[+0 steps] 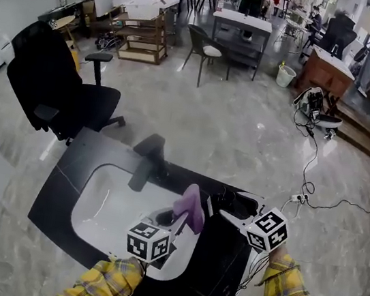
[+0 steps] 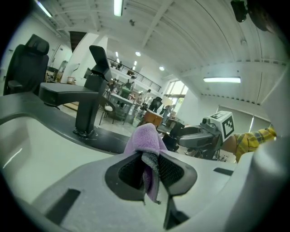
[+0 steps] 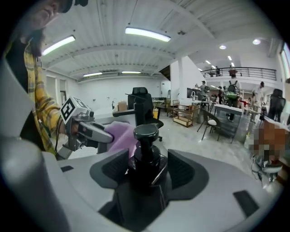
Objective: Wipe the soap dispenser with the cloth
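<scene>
The black pump soap dispenser [image 3: 146,152] stands upright between the jaws of my right gripper [image 3: 146,171], whose pads sit just off its sides, so the gripper is open. In the head view that gripper [image 1: 221,208] reaches over the black counter right of the basin. My left gripper [image 2: 148,170] is shut on a purple cloth [image 2: 145,140], which sticks up and forward from the jaws. The cloth [image 1: 190,207] hangs over the basin's right edge, close to the left of the dispenser; whether it touches the dispenser I cannot tell. From the right gripper view, the cloth [image 3: 121,136] lies just behind the pump head.
A white basin [image 1: 104,207] is set in a black counter [image 1: 72,165] with a tall black faucet [image 1: 147,162] at its far side. A black office chair [image 1: 62,91] stands beyond the counter's left corner. Cables run over the floor at the right.
</scene>
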Demonstrator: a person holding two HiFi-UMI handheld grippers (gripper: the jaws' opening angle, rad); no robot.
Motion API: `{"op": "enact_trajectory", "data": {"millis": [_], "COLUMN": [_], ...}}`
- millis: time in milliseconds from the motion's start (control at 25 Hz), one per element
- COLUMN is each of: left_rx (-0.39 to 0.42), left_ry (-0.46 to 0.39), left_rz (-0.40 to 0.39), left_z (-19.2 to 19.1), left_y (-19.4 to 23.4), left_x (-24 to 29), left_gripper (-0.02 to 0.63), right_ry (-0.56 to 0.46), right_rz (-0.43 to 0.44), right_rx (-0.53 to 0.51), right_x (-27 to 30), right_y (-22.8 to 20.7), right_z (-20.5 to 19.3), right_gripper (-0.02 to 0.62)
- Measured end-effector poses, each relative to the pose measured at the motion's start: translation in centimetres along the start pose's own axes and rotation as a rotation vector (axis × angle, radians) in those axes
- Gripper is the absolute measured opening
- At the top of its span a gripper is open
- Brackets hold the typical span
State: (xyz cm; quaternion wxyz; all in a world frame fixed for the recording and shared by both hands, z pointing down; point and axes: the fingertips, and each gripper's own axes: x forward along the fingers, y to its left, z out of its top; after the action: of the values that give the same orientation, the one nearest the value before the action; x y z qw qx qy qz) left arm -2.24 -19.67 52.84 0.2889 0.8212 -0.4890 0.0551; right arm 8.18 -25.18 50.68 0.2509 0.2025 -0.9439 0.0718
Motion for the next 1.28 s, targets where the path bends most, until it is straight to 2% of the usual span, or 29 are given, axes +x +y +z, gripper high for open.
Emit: {"op": "enact_trajectory", "data": {"millis": [200,440,600,640,720,840,1080,1280], "left_rx": [-0.007,-0.002,-0.002,-0.001,-0.003,-0.006,-0.006,-0.009], "left_ry": [-0.003,0.000,0.016,0.019,0.023,0.027,0.028,0.030], "left_rz": [0.017,0.021,0.023,0.023,0.023,0.022,0.017,0.000], "left_z": [0.2,0.0,-0.6,-0.7,-0.8,-1.0,-0.9,-1.0], "left_y": [-0.1,-0.2,-0.1,-0.1,0.1,0.2,0.0,-0.6], "left_x": [-0.9,-1.0,-0.9,-0.8,-0.7,-0.5,0.0,0.4], "left_gripper": [0.064,0.064,0.064,0.064,0.064,0.064,0.064,0.064], "right_ry": [0.095,0.204,0.248,0.250,0.243,0.210,0.154,0.118], "right_rz": [0.144,0.285,0.349,0.363,0.379,0.335,0.131,-0.002], "right_rx": [-0.163,-0.286,-0.341,-0.348,-0.330,-0.262,-0.121,-0.004], "right_x": [1.4,2.3,2.7,2.8,3.1,3.4,3.0,2.7], "right_y": [1.0,0.8,1.1,1.2,1.4,1.3,0.0,-0.7], "right_z": [0.1,0.0,-0.3,-0.2,-0.1,0.0,-0.1,-0.5], "right_gripper": [0.236,0.236,0.236,0.219,0.215,0.215,0.215,0.215]}}
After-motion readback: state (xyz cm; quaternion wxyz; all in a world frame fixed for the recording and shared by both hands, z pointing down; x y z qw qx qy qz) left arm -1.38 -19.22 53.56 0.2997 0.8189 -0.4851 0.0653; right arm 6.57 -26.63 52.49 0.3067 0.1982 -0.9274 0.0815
